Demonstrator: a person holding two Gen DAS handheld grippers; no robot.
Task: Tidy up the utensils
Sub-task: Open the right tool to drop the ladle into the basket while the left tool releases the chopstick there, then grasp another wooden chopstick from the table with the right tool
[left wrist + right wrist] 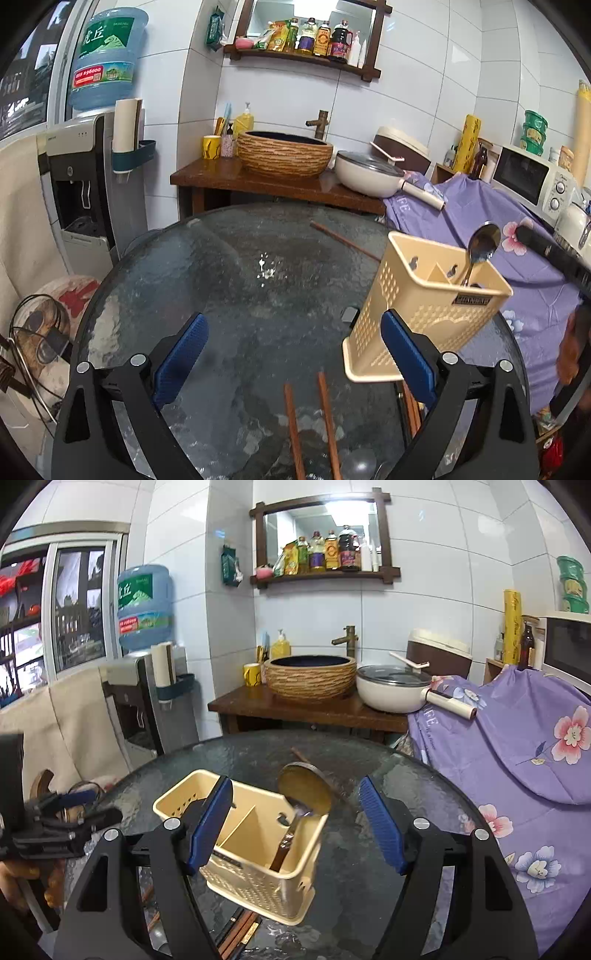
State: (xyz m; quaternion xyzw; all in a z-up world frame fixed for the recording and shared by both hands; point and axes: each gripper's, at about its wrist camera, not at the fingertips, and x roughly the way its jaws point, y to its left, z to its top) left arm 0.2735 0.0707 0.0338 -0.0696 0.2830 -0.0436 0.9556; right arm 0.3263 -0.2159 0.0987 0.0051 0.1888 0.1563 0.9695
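While standing on the dark textured glass table (229, 266), holding a spoon (480, 247) in the beige utensil caddy (424, 306); lying just beside it, brown chopsticks (310, 424). Hovering wide open and gripping nothing, left gripper (293, 354) and right gripper (295, 823). Backing the scene: woven basin (310, 675), white tiles.

Surface: round dark textured-glass table (229, 266).
On it: beige perforated plastic utensil caddy (417, 317); brown wooden chopsticks (310, 424).
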